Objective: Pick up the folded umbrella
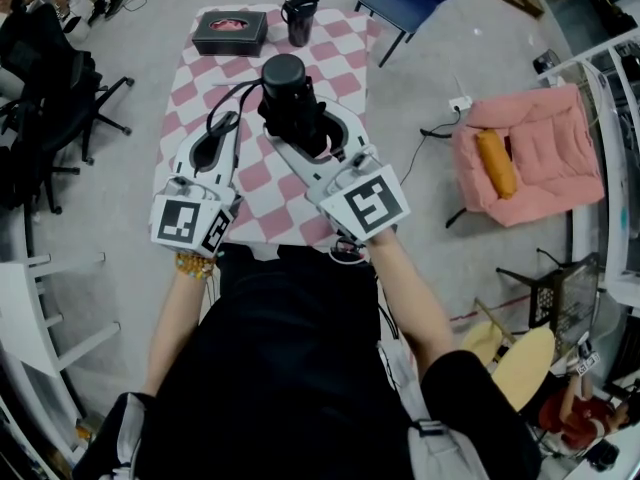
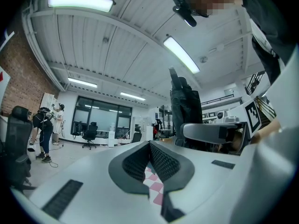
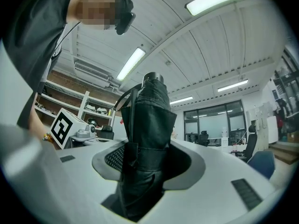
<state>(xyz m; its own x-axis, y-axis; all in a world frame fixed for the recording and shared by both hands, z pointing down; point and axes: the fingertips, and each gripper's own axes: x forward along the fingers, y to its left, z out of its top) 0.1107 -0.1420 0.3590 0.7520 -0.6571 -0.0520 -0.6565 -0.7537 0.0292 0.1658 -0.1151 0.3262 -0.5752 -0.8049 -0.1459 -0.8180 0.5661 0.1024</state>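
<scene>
Jaws of the right gripper are closed on the folded umbrella and press its black cloth from both sides, near the band that ties it. The umbrella stands upright over the near half of the table, and most of its length rises above the grip. Whether its lower end is already free of the table, I cannot tell. The left gripper is just beside, also over the near half of the table, its jaws closed together on nothing. The carrying cord of the umbrella loops out toward this left gripper. At the far end of the table are a dark box and a black cup. On the floor to the right of the table is a pink seat.

I think two things can go wrong. The grip is on soft, smooth cloth, so the umbrella may slide down or lean over, because so much of it is above the jaws. Also the loose cord may catch on the left gripper if the two hands move apart.
</scene>
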